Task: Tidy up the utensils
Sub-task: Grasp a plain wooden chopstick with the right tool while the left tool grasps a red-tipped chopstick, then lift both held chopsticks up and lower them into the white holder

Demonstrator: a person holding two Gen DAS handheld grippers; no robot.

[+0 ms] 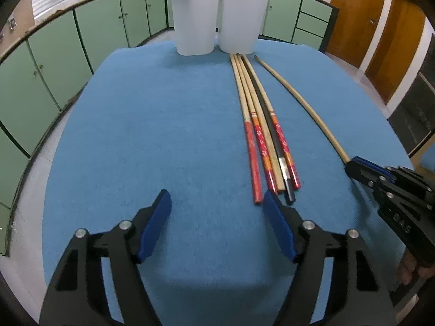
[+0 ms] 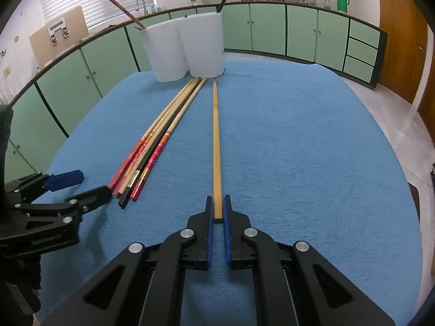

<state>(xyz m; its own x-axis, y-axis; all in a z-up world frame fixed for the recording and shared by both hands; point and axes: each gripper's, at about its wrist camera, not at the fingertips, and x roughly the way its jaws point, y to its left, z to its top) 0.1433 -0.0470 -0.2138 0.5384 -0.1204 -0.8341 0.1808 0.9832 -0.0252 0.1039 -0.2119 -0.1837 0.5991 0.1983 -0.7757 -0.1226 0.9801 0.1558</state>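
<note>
Two white holders (image 1: 217, 19) stand side by side at the far end of the blue mat (image 1: 163, 122); each has a chopstick in it. They also show in the right wrist view (image 2: 187, 46). A bundle of several chopsticks (image 1: 261, 135), some red-handled, lies on the mat; it also shows in the right wrist view (image 2: 155, 146). My right gripper (image 2: 217, 206) is shut on the near end of a single plain wooden chopstick (image 2: 216, 141), which lies along the mat. My left gripper (image 1: 217, 203) is open and empty, just left of the bundle's near ends.
Green cabinets (image 2: 272, 30) run around the room. A sink tap (image 2: 140, 1), pots and a green flask (image 2: 342, 0) stand on the counter. Wooden doors (image 1: 380, 27) are at the right. The mat's edge drops to a tiled floor.
</note>
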